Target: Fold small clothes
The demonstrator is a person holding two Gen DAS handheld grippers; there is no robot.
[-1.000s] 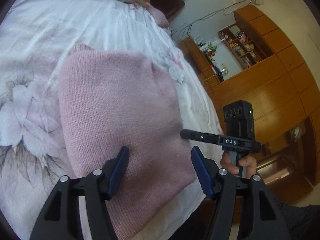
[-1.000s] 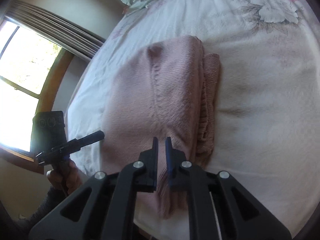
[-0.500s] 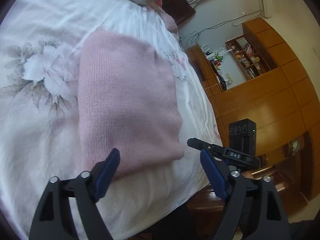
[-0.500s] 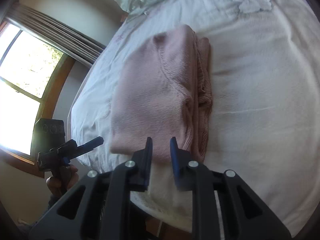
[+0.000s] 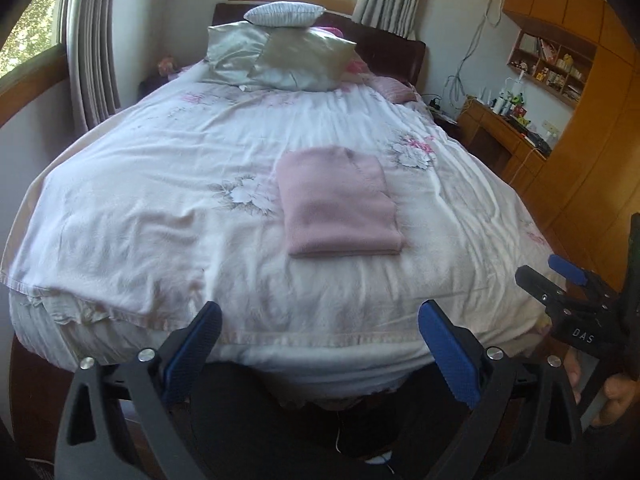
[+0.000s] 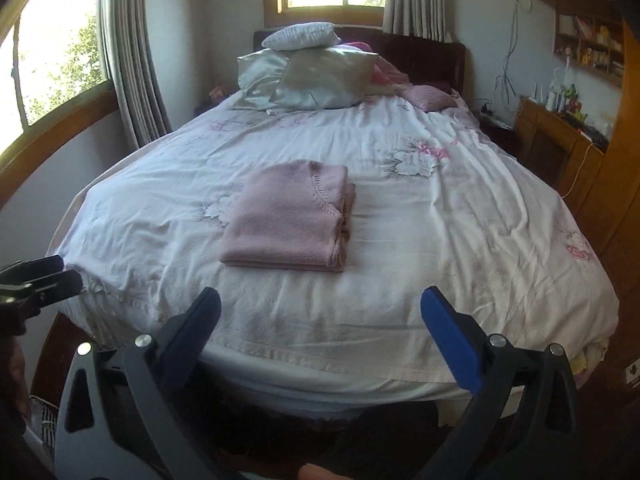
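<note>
While folded, pink sweater long axis toward pillows | both hand-held grippers wide, empty

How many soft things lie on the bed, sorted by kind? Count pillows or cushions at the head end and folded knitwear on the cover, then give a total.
Silvery satin pillows: 2
White textured cushion on top of them: 1
Pink ribbed cushion at the head end: 1
Folded pink sweater: 1
Total: 5
</note>
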